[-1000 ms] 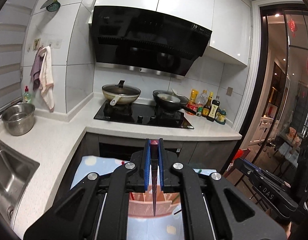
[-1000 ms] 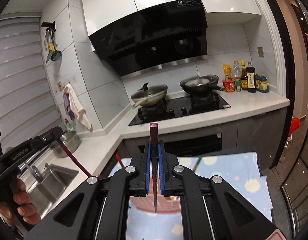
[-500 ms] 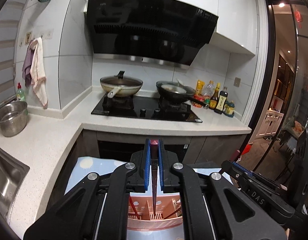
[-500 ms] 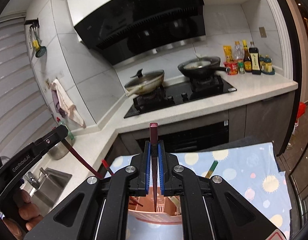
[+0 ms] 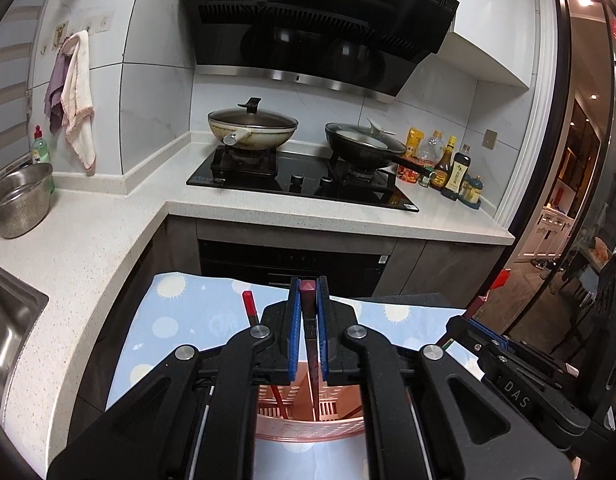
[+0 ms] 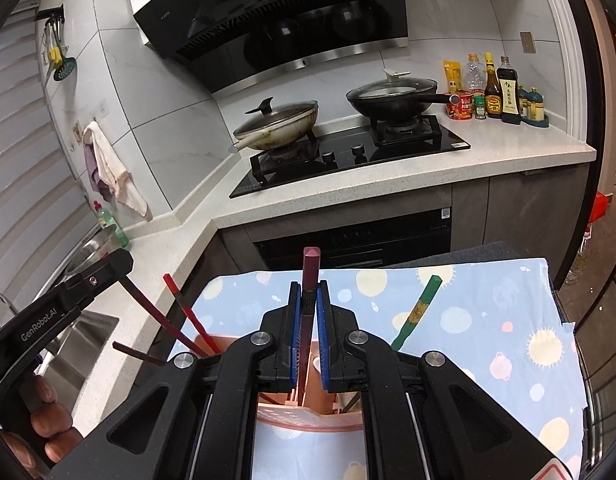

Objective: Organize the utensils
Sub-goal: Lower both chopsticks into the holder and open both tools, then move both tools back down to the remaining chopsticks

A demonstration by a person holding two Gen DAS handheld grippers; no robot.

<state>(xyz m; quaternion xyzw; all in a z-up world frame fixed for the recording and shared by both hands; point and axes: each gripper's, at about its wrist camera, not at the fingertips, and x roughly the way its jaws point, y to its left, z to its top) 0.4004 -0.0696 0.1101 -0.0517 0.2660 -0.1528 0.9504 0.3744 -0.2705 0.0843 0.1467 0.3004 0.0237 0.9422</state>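
My left gripper (image 5: 308,300) is shut on a dark red chopstick (image 5: 308,310) that points down into a pink slotted utensil basket (image 5: 308,428). My right gripper (image 6: 308,300) is shut on another dark red chopstick (image 6: 310,276), its lower end inside the same basket (image 6: 308,416). A bright red chopstick (image 5: 248,310) stands in the basket, also seen in the right wrist view (image 6: 186,308). A green chopstick (image 6: 417,310) leans out of the basket to the right. The left gripper shows at the left edge of the right wrist view (image 6: 60,308).
The basket sits on a blue patterned cloth (image 6: 487,320) over a table. Beyond are the counter (image 5: 268,208), a stove with a lidded wok (image 5: 252,126) and a black pan (image 5: 363,146), sauce bottles (image 6: 503,92), a steel colander (image 5: 18,200) and a sink (image 5: 8,328).
Both grippers have lowered toward the basket and tilted down. Each held chopstick has gone deeper into the basket. The cloth and basket fill more of both views.
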